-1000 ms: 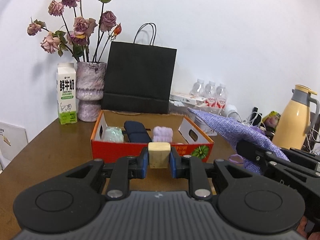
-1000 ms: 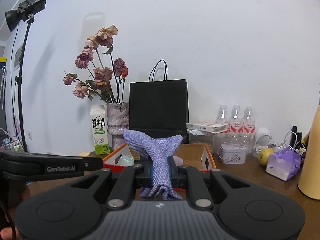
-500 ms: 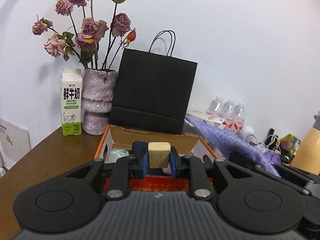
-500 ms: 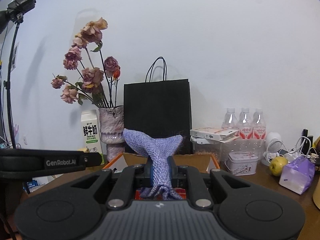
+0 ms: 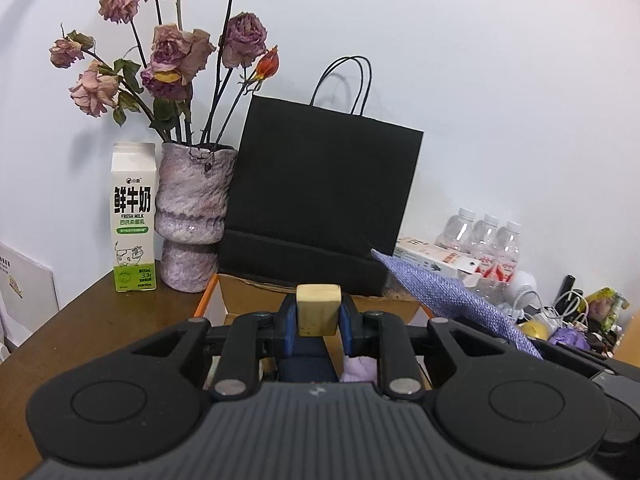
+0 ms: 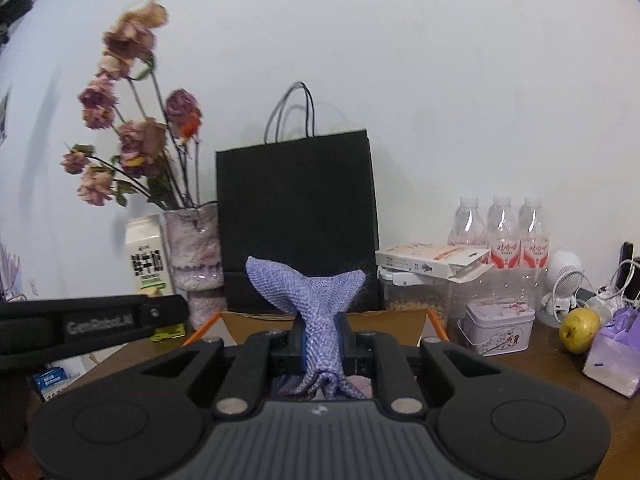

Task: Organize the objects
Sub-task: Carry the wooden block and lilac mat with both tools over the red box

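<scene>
My left gripper (image 5: pixel 318 312) is shut on a small tan block (image 5: pixel 318 309), held just over the near part of an open cardboard box (image 5: pixel 248 300) with an orange rim. Inside the box, below the fingers, lie a dark blue item (image 5: pixel 306 360) and a lilac rolled cloth (image 5: pixel 358 368). My right gripper (image 6: pixel 322 344) is shut on a bunched purple woven cloth (image 6: pixel 312 296), whose ends fan out above the fingers. The same box (image 6: pixel 400 322) lies right under it. The purple cloth (image 5: pixel 452 300) juts in from the right of the left wrist view.
Behind the box stands a black paper bag (image 5: pixel 324 200). Left of it are a vase of dried roses (image 5: pixel 192 212) and a milk carton (image 5: pixel 133 216). To the right are water bottles (image 6: pixel 500 232), a tin (image 6: pixel 498 326), a pear (image 6: pixel 578 328) and cables on the brown table (image 5: pixel 92 328).
Both grippers have moved forward toward the box and bag, which now look larger and nearer. The box's red front has dropped out of sight beneath the left gripper. Both grips are unchanged.
</scene>
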Demonstrator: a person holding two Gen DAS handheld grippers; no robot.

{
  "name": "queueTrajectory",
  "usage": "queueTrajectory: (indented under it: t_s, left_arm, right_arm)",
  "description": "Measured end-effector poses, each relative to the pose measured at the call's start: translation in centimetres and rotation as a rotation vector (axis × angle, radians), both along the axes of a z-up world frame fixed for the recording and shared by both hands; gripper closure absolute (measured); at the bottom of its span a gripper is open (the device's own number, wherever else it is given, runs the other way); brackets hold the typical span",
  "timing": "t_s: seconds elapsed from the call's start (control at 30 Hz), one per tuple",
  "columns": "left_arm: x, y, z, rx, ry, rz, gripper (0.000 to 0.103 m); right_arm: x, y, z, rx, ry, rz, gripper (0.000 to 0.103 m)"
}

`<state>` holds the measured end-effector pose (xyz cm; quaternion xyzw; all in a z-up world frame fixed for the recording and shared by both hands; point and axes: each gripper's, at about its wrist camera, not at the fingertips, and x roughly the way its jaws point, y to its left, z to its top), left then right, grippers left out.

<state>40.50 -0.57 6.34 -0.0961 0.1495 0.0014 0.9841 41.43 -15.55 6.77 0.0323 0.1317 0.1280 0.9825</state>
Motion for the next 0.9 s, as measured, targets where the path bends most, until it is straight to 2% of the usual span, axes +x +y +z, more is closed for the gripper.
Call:
queueTrajectory:
  t_s: [0.47,0.9]
  left_arm:
    - [6.8,0.6,-2.0,0.034,0.076,0.013,0.081]
    - [9.5,0.1,-4.3,0.071,0.105,0.004,0.081]
  right_arm:
    - [6.9,0.4,-2.3,-0.041,0.111,0.000,0.091]
    - [8.9,0.6,-4.8,-0.059,0.154,-0.027,0.090]
